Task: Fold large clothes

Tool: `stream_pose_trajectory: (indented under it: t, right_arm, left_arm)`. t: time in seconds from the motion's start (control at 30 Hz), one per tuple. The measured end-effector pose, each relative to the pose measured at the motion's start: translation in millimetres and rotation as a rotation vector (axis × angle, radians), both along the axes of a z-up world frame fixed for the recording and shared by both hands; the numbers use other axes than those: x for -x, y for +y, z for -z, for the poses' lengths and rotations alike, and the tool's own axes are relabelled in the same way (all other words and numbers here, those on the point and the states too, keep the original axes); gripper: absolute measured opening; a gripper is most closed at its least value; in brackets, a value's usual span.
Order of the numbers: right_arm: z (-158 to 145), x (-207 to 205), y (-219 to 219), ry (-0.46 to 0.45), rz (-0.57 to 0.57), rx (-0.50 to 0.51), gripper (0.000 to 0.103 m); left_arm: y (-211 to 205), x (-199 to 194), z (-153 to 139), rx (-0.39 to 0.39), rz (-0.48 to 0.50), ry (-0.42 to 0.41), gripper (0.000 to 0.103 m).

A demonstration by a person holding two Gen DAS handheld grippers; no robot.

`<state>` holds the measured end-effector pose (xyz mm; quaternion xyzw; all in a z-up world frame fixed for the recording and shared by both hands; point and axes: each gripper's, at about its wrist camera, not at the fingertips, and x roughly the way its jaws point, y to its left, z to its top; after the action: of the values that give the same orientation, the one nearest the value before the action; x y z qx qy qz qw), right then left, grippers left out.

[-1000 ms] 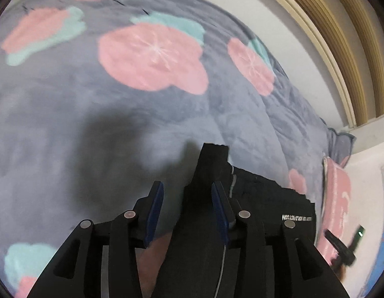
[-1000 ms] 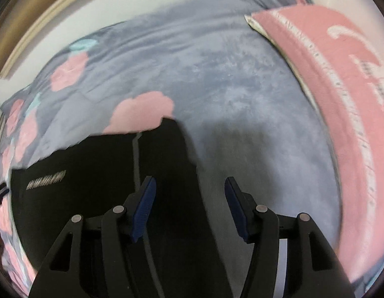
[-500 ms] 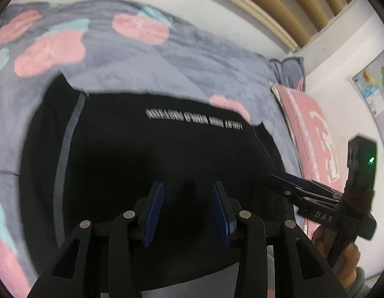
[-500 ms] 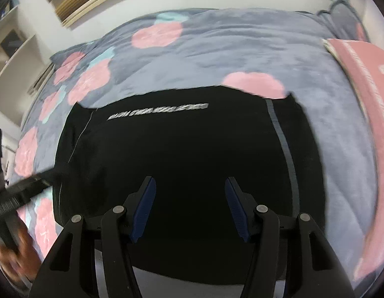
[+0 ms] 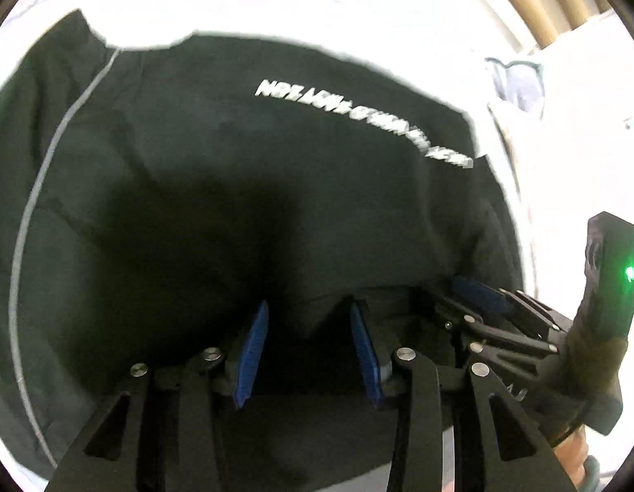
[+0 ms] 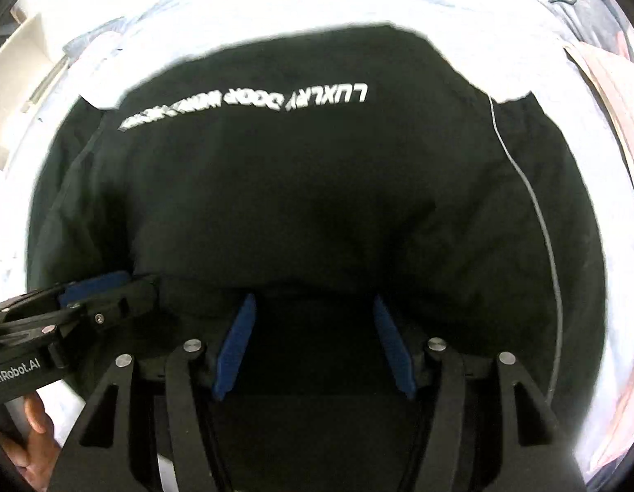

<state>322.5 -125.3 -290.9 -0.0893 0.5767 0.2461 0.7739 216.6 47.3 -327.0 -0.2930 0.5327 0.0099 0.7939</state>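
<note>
Between left gripper (image 5: pixel 304 348) fingers: black garment (image 5: pixel 235 184) near hem, unclamped; right gripper (image 6: pixel 315 346) likewise apart. Risk: pinching one layer only, fold skews.

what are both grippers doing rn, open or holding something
Left gripper: open, nothing held, low over the near edge of the black garment.
Right gripper: open, nothing held, over the same edge.
</note>
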Motion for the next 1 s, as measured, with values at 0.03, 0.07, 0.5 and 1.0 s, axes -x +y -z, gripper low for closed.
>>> stream_pose_trajectory:
  t: [0.03,0.07,0.5,1.0]
  right_arm:
    - [-10,-3,0,-0.025,0.002,-0.021,0.063]
    - [-20,-8,1,-0.063,0.007,-0.031,0.063]
    - [39,-50,33,-0.051,-0.005,0.084,0.066]
    - [15,71,-5,-0.042,-0.085,0.095,0.066]
  left_arm:
    - [1,0,-9,0.000,0.002,-0.031,0.043]
    - [3,0,-22,-0.014,-0.004,-0.070,0.043]
    - [19,-45,19,-0.087,-0.010,0.044,0.053]
    - [-10,71,-20,-0.118,0.120,-0.031,0.053]
